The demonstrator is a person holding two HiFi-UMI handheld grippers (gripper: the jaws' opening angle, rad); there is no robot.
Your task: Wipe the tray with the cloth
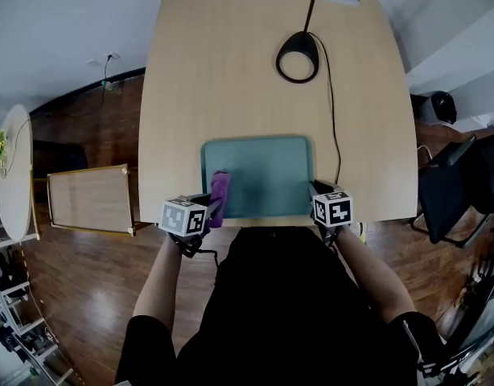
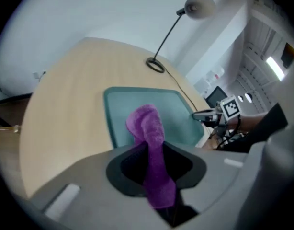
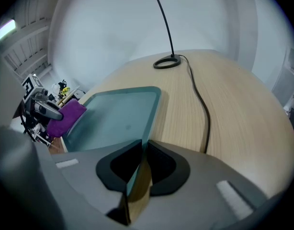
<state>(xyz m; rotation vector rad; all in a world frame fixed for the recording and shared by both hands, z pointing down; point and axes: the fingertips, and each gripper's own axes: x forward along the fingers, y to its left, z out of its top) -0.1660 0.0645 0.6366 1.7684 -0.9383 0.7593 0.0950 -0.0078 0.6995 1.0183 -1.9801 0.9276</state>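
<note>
A teal tray (image 1: pixel 267 171) lies on the wooden table near its front edge, also seen in the left gripper view (image 2: pixel 175 114) and the right gripper view (image 3: pixel 116 116). My left gripper (image 1: pixel 215 207) is shut on a purple cloth (image 1: pixel 220 195), which sticks up between the jaws (image 2: pixel 149 143) over the tray's near left corner. My right gripper (image 1: pixel 318 193) is shut on the tray's near right rim (image 3: pixel 137 174), which runs edge-on between its jaws. From the right gripper view the cloth (image 3: pixel 65 118) shows at the tray's far side.
A black desk lamp (image 1: pixel 299 55) stands at the back of the table (image 1: pixel 215 71), its cable (image 1: pixel 334 119) running down the right side past the tray. A low wooden panel (image 1: pixel 90 199) stands on the floor at left, a dark chair (image 1: pixel 456 183) at right.
</note>
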